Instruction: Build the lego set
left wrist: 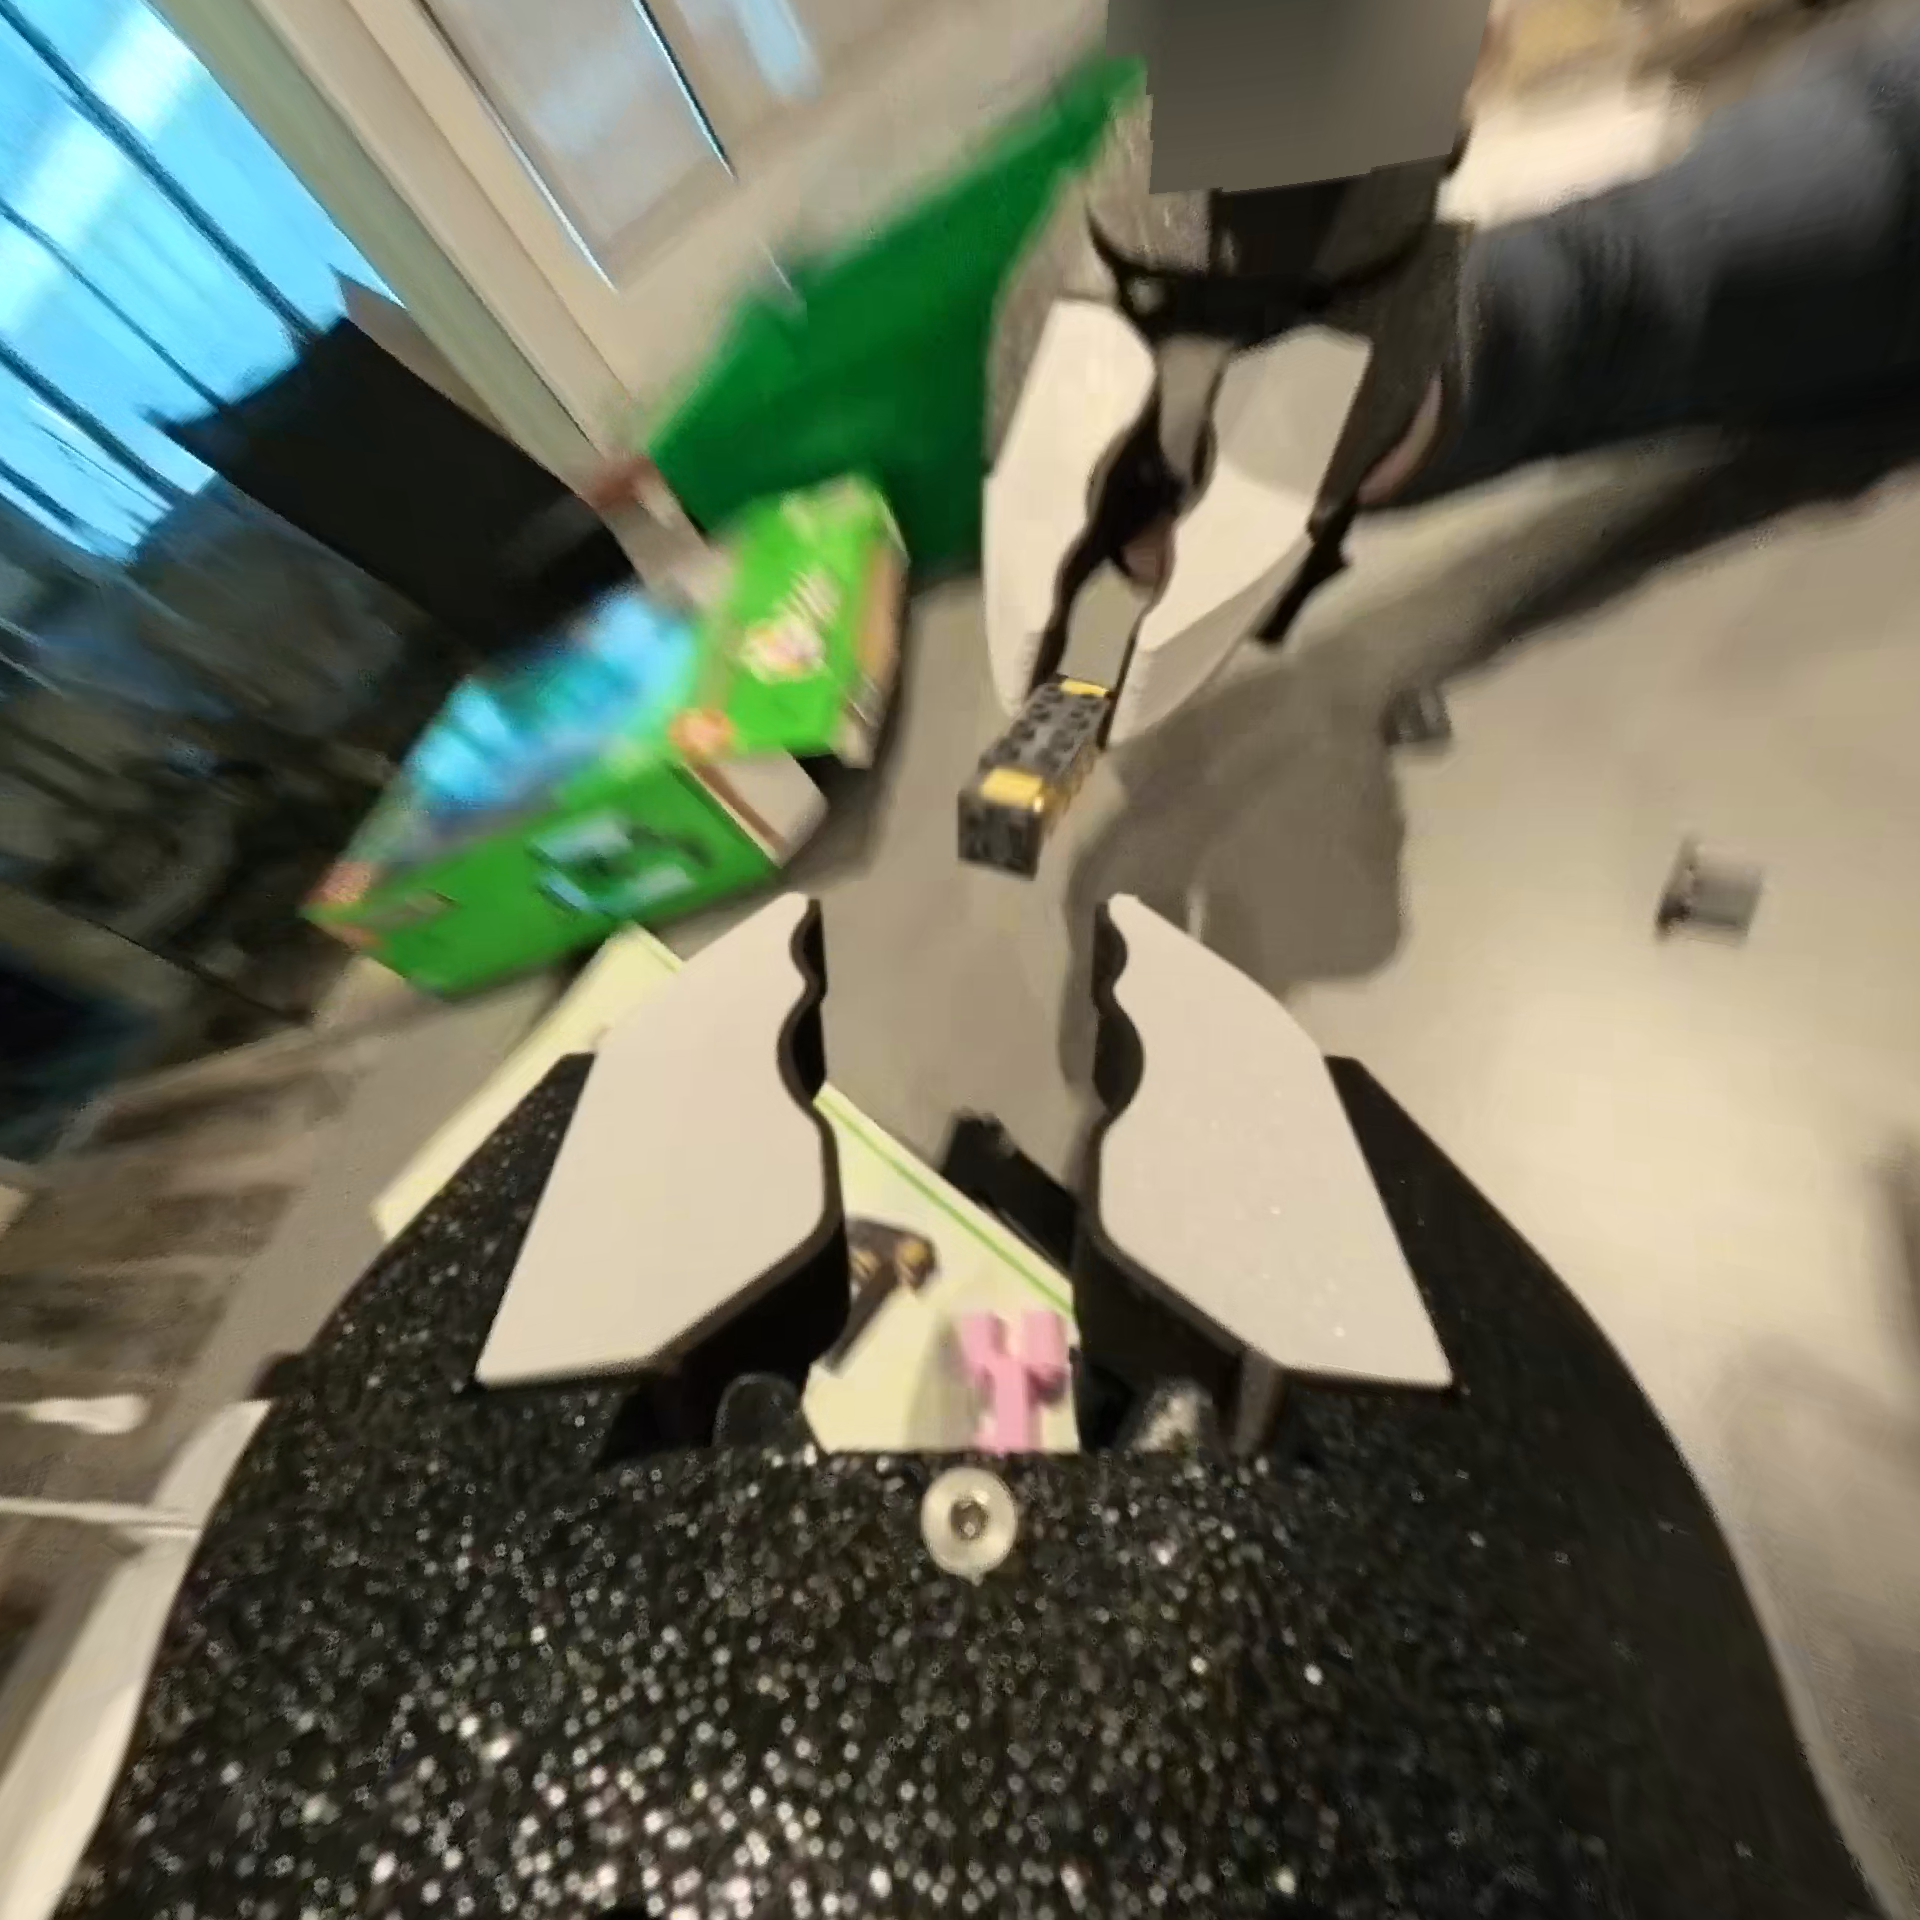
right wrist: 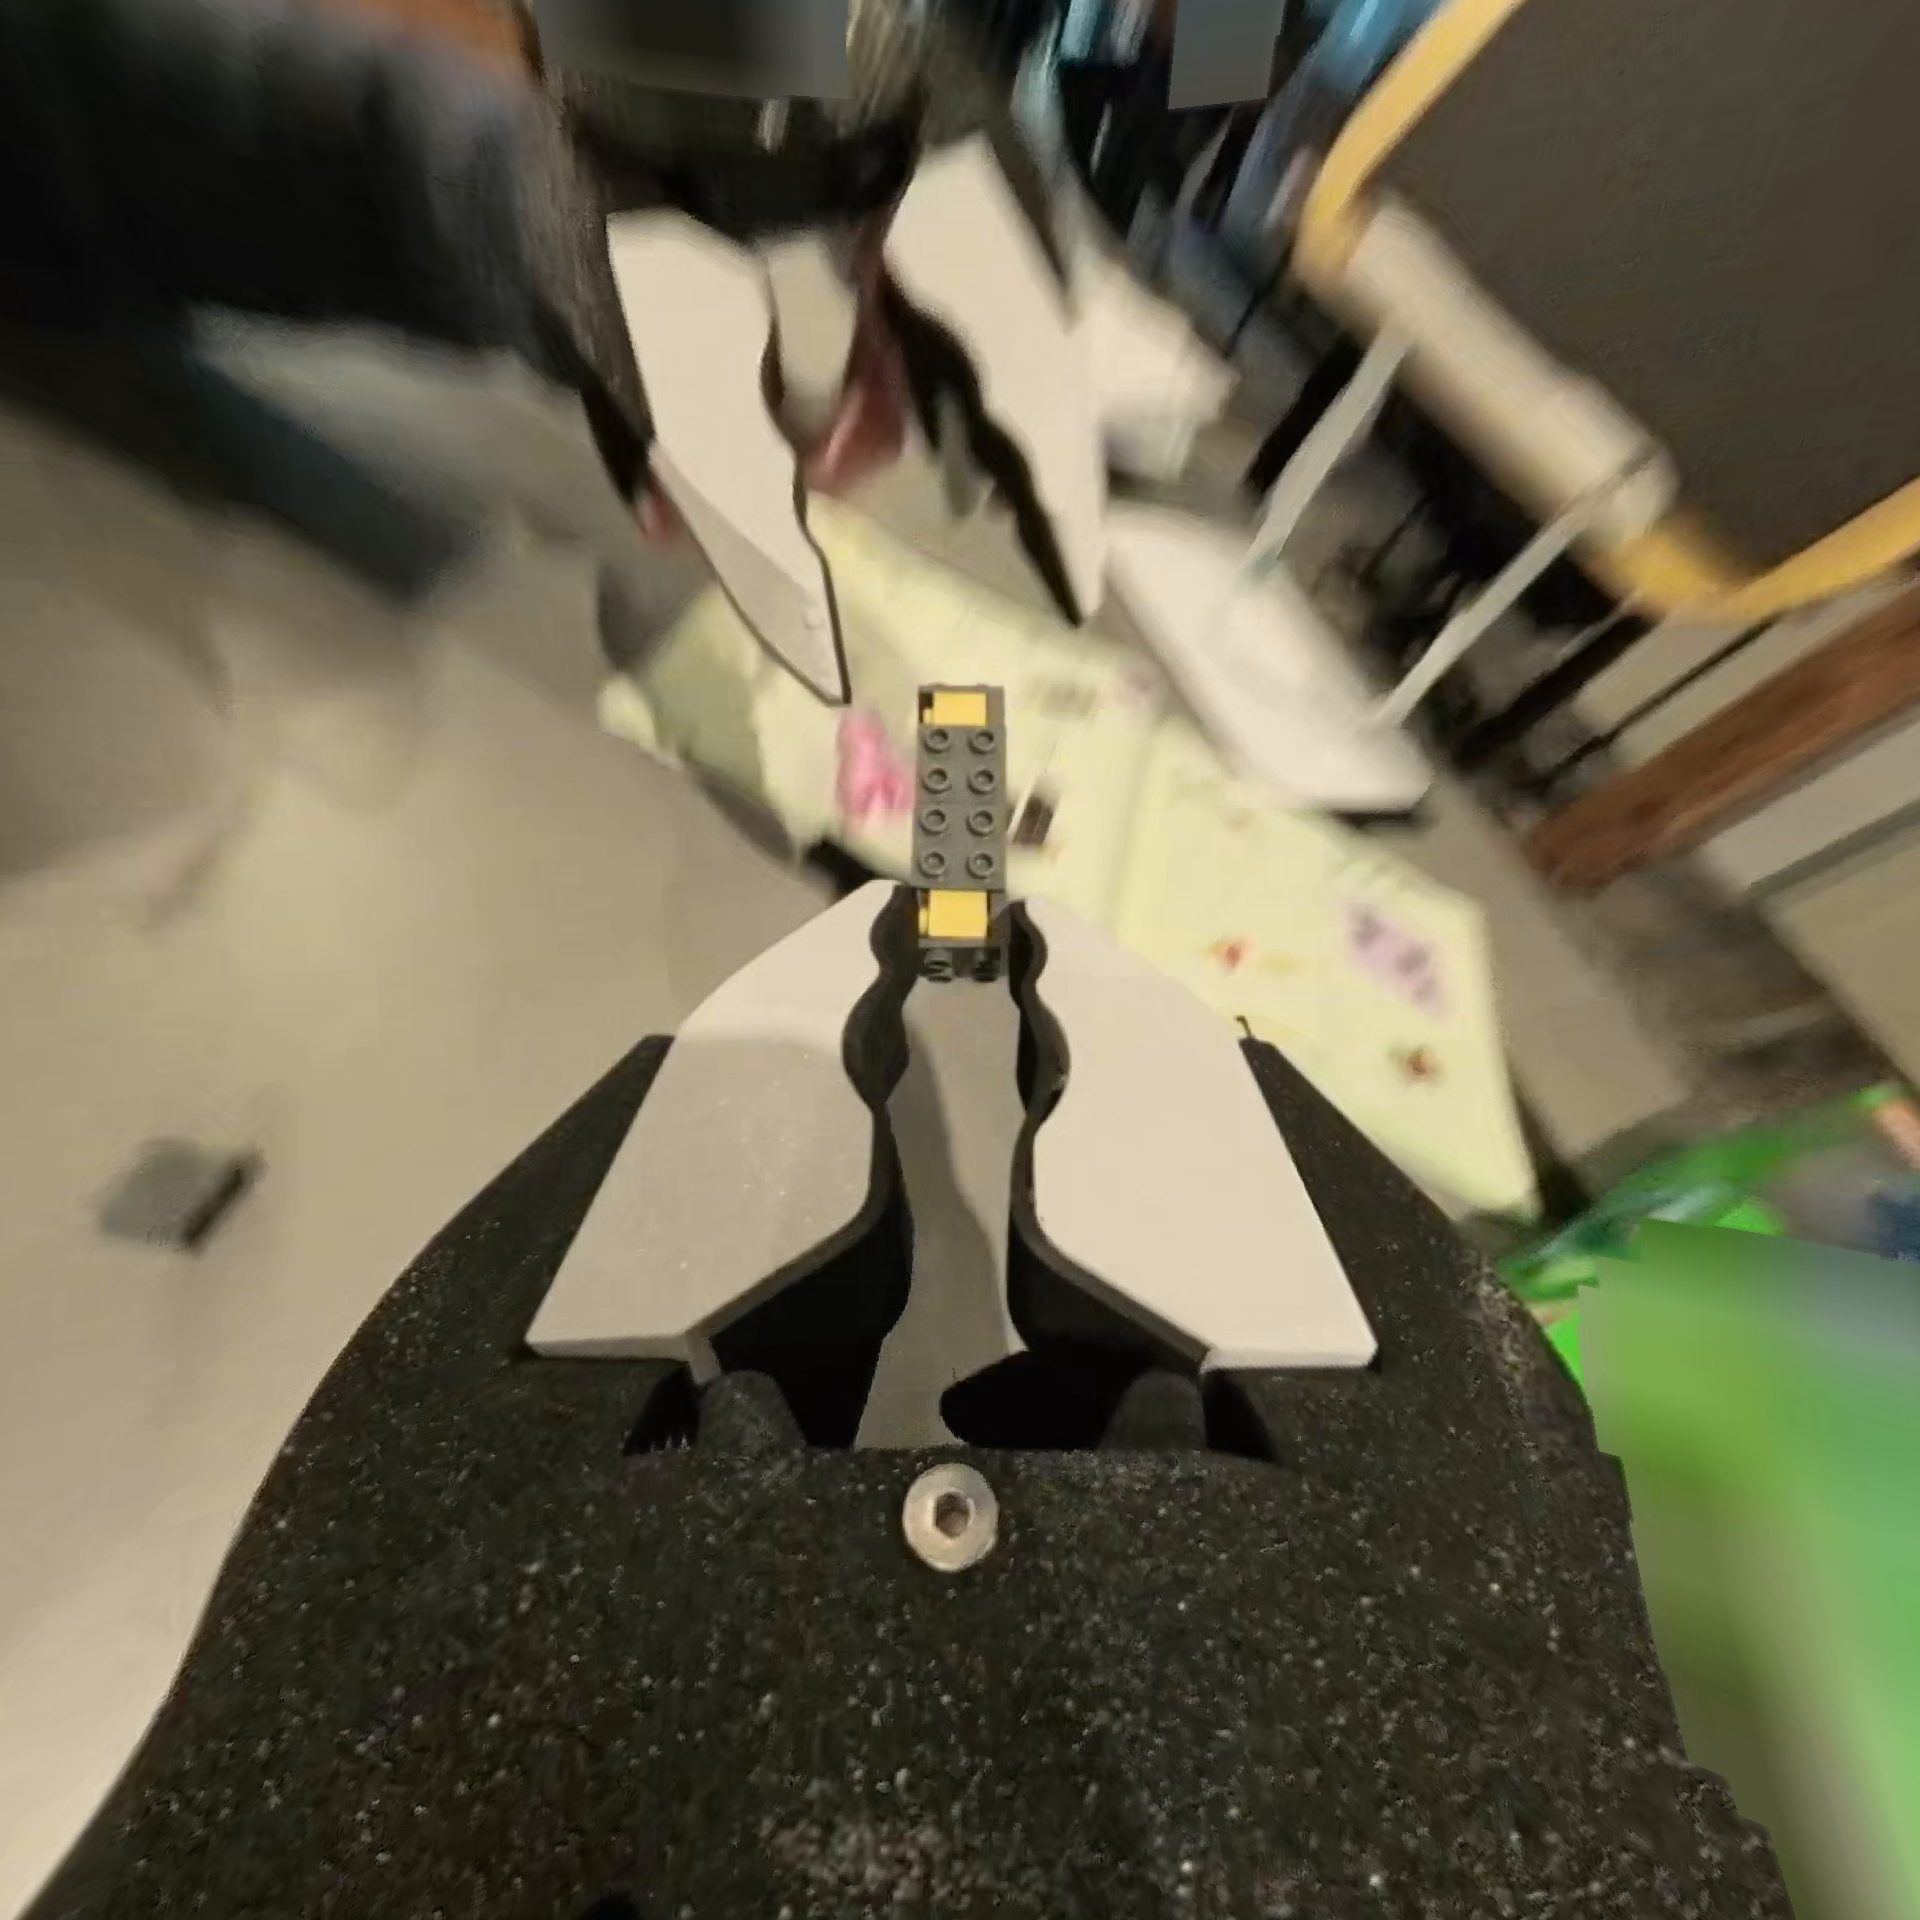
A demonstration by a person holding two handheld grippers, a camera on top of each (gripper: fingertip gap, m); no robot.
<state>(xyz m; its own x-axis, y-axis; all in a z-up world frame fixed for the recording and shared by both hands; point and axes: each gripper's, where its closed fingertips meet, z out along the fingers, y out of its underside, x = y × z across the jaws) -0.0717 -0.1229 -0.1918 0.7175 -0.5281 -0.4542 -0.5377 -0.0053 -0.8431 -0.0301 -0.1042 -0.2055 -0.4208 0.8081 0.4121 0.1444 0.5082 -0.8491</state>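
Pinching one end of a dark-grey and yellow brick stack (right wrist: 961, 831), the right gripper (right wrist: 961, 940) holds it aloft; the left gripper (left wrist: 961, 956), jaws apart and empty, waits at its 12 o'clock. Light, rigid, smooth-sided: best taken across its flat sides.

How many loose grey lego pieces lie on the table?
1. A flat grey piece lies alone on the table, left of the right gripper. Others may be hidden by blur or the grippers.

A dark grey lego piece (right wrist: 959, 805) with yellow ends, a bright green box (left wrist: 582, 831) and a pale grey tabletop (left wrist: 1558, 1039) are seen.
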